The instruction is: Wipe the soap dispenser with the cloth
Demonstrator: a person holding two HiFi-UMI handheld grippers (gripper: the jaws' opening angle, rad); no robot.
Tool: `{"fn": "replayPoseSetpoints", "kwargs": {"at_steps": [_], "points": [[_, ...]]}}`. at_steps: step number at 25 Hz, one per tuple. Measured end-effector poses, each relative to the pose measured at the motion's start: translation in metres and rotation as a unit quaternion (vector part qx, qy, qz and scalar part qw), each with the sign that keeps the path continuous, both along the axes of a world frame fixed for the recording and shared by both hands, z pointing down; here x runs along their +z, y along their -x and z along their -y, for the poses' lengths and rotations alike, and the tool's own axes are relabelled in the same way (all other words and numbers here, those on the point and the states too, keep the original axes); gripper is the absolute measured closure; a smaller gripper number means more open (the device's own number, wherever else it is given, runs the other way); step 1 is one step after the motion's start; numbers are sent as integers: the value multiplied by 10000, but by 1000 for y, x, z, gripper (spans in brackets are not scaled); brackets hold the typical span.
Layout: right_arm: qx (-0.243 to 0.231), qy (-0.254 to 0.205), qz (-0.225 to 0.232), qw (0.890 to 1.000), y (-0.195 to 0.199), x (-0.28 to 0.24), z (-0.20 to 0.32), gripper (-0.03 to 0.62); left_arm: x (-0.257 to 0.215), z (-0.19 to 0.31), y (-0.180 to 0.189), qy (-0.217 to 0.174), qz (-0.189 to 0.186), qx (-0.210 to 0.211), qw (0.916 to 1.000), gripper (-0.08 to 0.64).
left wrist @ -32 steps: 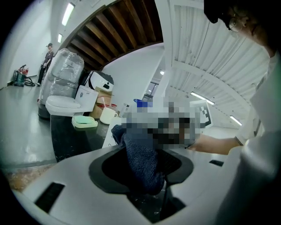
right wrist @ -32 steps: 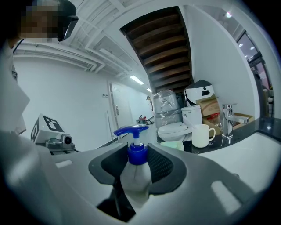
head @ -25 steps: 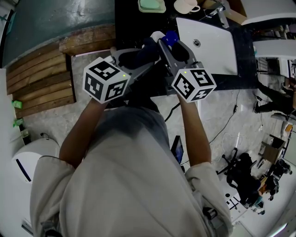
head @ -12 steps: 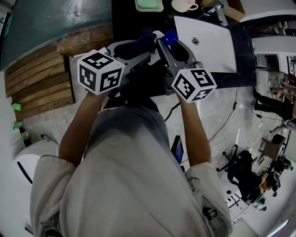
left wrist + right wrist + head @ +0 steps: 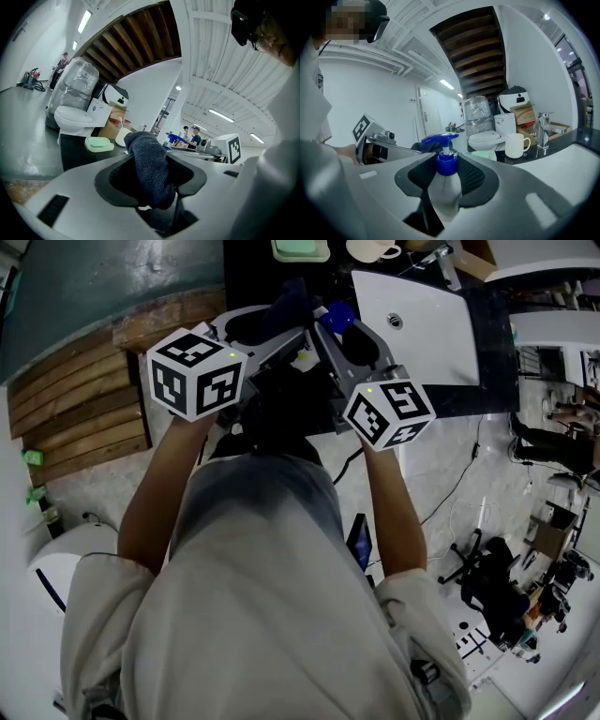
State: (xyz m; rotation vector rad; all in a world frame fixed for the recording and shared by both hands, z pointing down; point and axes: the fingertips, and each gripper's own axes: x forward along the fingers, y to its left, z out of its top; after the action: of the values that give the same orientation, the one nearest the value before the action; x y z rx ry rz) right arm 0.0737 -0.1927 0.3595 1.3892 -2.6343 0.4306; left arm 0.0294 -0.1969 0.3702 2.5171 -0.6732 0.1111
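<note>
Nearest to me in the head view are my forearms and the two marker cubes, left [image 5: 195, 373] and right [image 5: 387, 412], held side by side in front of my chest.

My left gripper [image 5: 152, 177] is clenched on the cloth [image 5: 149, 159]. The dark blue fold stands up between the pads, and its end droops down in front of them.

My right gripper [image 5: 447, 176] grasps the dispenser [image 5: 446, 199] by its clear body. The bottle is upright, and its blue pump [image 5: 442, 139] rises above the jaws with the spout pointing toward my left gripper.

The cloth sits just beside the pump, on the spout side. I cannot tell whether the two touch.

Both grippers point toward the dark counter [image 5: 251, 273]. On it lie a pale green soap dish [image 5: 99, 143] and, close by, a white mug [image 5: 516, 145]. To the right, a white sink [image 5: 422, 334] is set into the counter, with a chrome tap [image 5: 544, 125] at its far edge.

Behind the dish stands a white toilet [image 5: 74, 119], with a bundle in clear plastic wrap [image 5: 77, 86] above it and cardboard boxes [image 5: 108, 126] beside it. Overhead, farthest off, runs the slatted brown underside of a staircase [image 5: 476, 47].
</note>
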Motion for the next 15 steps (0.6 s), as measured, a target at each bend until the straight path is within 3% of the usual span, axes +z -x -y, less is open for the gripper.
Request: {"fn": "replayPoseSetpoints", "kwargs": {"at_steps": [10,15], "points": [[-18,-35,12,10000,0,-1,-2,462,-14,16,-4,38,-456,-202,9987,370],[-34,-26,31,10000,-2,1,0,462,-19,24,-7,202,-919,-275,9952,370]]}}
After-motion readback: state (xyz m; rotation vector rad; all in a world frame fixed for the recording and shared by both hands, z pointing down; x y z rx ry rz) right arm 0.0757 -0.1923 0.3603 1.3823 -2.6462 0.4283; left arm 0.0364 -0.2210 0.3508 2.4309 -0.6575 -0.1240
